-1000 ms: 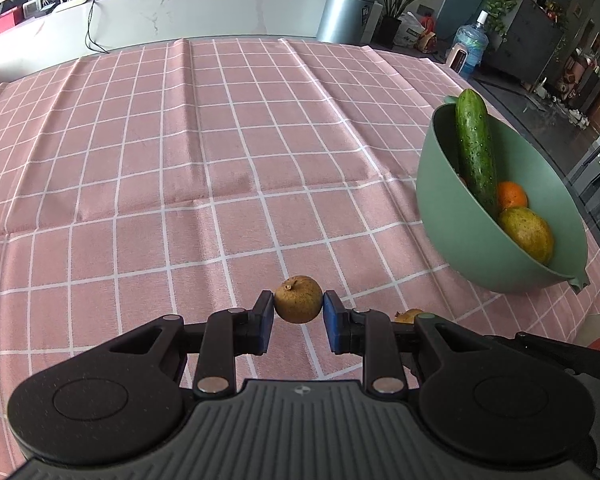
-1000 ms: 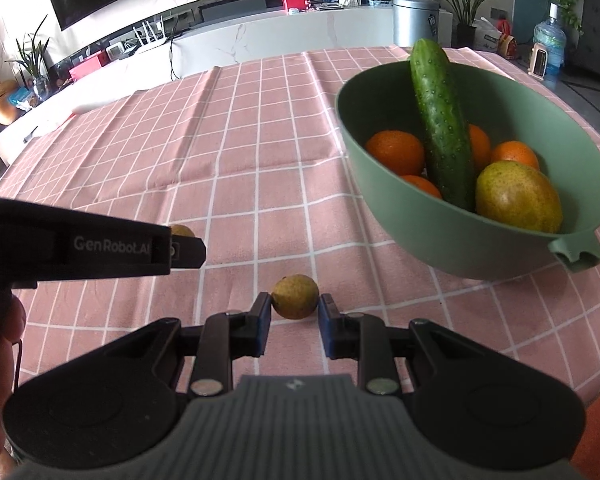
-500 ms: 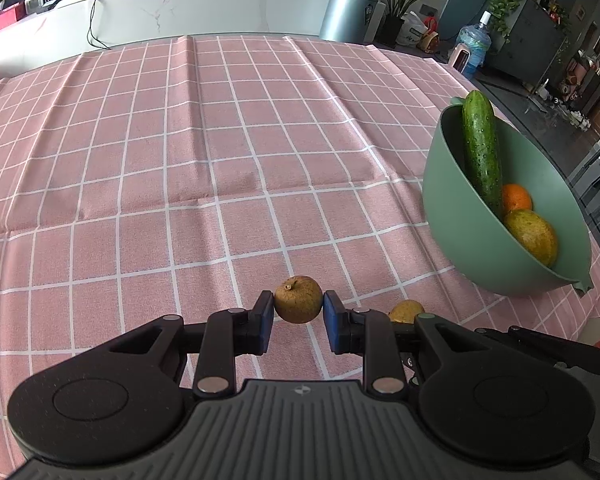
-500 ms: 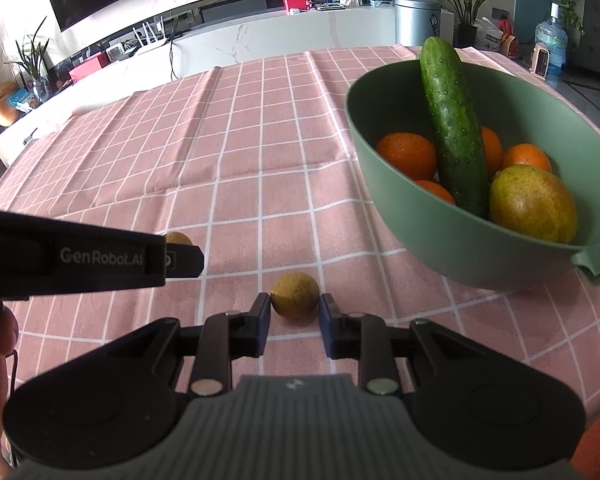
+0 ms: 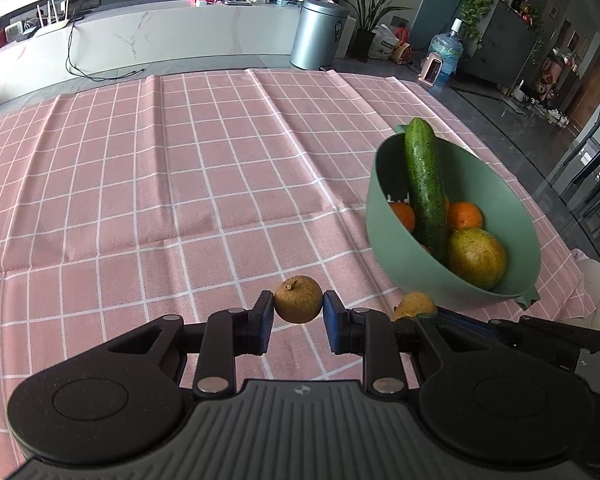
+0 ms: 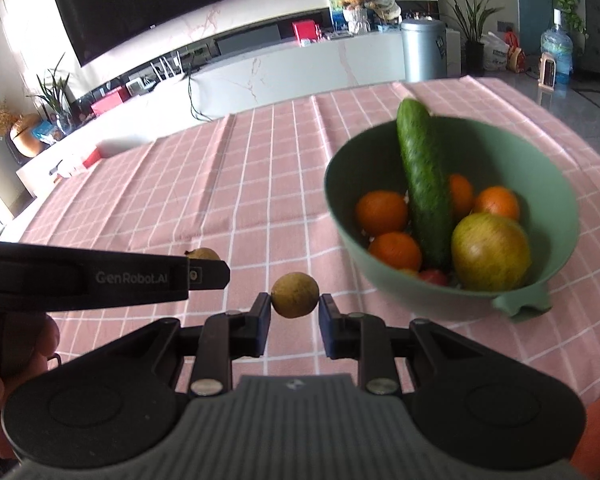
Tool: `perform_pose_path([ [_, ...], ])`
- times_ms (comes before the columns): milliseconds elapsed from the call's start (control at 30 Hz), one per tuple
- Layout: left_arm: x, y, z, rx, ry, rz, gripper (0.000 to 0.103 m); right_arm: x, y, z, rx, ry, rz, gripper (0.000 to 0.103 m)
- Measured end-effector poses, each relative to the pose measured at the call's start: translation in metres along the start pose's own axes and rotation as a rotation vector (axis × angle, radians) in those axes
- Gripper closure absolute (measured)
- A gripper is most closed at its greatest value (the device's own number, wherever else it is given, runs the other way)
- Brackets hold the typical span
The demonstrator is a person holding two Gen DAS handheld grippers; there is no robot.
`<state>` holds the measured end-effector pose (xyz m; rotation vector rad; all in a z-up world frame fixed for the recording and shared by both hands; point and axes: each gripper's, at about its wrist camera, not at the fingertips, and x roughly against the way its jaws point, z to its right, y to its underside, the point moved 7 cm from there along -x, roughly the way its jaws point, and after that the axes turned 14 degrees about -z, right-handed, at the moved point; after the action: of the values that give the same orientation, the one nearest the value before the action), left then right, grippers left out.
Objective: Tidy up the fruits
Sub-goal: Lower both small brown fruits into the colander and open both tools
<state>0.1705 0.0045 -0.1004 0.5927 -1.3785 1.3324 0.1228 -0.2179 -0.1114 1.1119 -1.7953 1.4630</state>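
Each view sits just behind its own fingers and looks forward and steeply down over the table [image 5: 148, 200]. The left wrist view looks past the left hand-held gripper [image 5: 299, 312] toward the far counter, with the green bowl [image 5: 396, 248] at its right. The right wrist view, behind the right hand-held gripper [image 6: 294, 312], faces the same way but sees that bowl more from above, and the left tool crosses its left edge. Both views share the bowl, checked cloth and grey bin [image 6: 423, 50].
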Motion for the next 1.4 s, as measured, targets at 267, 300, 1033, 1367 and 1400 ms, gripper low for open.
perform_pose_path([
  [267, 0.007, -0.014, 0.053, -0.082, 0.057, 0.008, 0.074, 0.041, -0.002, 0.042, 0.032, -0.020, 0.023, 0.081],
  [300, 0.007, -0.017, 0.061, -0.099, 0.062, 0.007, 0.074, 0.044, -0.002, 0.049, 0.034, -0.021, 0.023, 0.081],
  [1033, -0.058, -0.053, 0.130, -0.291, -0.024, -0.150, 0.074, 0.022, -0.055, 0.136, 0.228, 0.106, -0.067, 0.081],
  [1367, -0.077, -0.052, 0.129, -0.283, 0.007, -0.192, 0.073, -0.001, -0.063, 0.150, 0.237, 0.098, -0.130, 0.081],
  [1400, -0.077, -0.052, 0.129, -0.285, 0.008, -0.191, 0.073, -0.002, -0.063, 0.149, 0.241, 0.099, -0.135, 0.081],
])
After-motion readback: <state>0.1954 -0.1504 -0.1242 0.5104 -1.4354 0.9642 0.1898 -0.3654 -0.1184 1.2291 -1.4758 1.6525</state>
